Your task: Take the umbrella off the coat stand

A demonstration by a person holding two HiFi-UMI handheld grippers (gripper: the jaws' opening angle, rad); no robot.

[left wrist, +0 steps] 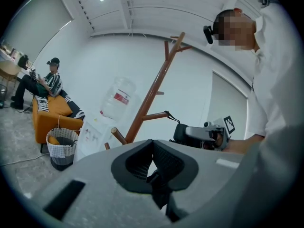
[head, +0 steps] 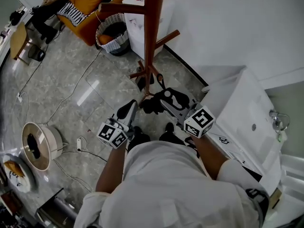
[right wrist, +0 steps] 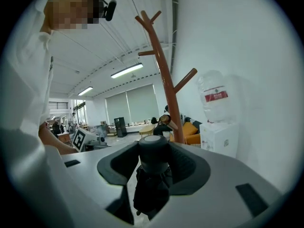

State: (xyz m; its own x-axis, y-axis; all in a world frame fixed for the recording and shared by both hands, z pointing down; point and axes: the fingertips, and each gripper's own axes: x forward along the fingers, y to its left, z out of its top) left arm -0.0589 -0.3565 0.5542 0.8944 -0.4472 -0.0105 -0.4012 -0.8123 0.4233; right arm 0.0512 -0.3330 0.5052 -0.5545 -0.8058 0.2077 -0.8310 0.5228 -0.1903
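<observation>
at the tip of the coat stand's (head: 152, 32) lower peg (left wrist: 153, 116): my right gripper (right wrist: 153, 163) clenched on the folded umbrella (right wrist: 152, 190), left gripper (left wrist: 152, 148) closed, empty. its strap (left wrist: 172, 118) appears looped over the peg; i judge a sideways pull could snag it and tip the stand.

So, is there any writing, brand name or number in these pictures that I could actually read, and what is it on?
Nothing here is readable.
Water bottle, red label: print too blurred to read.
Right marker cube, left marker cube: black-and-white square patterns, no letters.
Dispenser, front: marks too small to read.
</observation>
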